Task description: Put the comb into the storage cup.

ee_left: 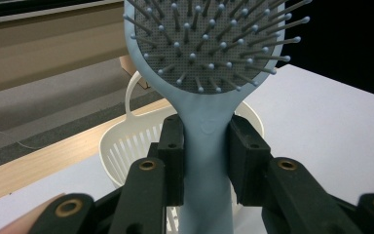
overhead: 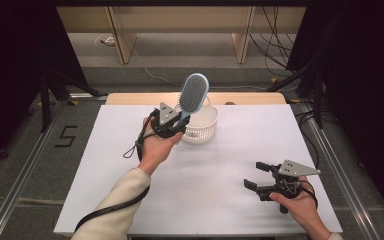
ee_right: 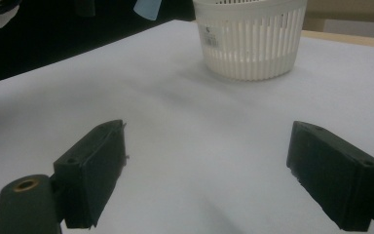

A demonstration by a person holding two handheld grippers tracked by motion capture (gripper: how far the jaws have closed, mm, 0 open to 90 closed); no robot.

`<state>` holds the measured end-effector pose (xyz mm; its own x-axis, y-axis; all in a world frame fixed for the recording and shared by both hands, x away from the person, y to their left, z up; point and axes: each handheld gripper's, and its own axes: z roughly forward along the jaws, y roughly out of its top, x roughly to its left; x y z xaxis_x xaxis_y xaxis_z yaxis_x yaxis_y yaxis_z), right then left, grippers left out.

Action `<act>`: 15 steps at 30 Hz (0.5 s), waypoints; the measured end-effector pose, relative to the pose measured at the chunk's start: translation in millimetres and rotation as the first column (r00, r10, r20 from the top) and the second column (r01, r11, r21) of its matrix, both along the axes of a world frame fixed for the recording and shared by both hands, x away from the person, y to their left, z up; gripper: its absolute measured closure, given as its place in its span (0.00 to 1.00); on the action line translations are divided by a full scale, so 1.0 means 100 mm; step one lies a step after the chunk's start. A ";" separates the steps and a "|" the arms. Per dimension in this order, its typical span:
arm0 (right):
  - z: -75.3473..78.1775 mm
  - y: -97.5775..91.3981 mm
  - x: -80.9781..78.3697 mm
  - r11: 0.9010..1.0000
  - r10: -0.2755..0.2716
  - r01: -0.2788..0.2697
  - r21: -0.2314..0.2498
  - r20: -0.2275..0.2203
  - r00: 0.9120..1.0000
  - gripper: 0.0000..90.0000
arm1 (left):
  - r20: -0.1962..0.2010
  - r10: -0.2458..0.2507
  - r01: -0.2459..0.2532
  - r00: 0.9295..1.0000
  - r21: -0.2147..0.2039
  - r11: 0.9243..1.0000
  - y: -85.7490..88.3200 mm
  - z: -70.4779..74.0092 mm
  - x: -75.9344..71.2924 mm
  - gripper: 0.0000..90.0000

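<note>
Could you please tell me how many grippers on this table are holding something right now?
1. The left gripper is clamped on the blue hairbrush handle, raised beside the white basket. The right gripper sits open and empty near the table's front right.

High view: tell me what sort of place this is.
Probably a lab recording station: a white-topped table on a metal frame, black curtains on both sides, loose cables on the floor behind.

Even overhead light, bright table [overhead: 220, 165], dark surroundings, gripper views soft.
</note>
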<state>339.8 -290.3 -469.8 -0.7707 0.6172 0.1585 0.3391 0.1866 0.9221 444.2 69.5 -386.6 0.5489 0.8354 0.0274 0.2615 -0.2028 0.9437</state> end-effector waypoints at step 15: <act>0.00 0.00 0.00 1.000 0.001 -0.001 0.001 0.001 1.000 0.17 | 0.006 0.011 -0.011 1.000 -0.020 1.000 -0.01 0.03 0.05 0.77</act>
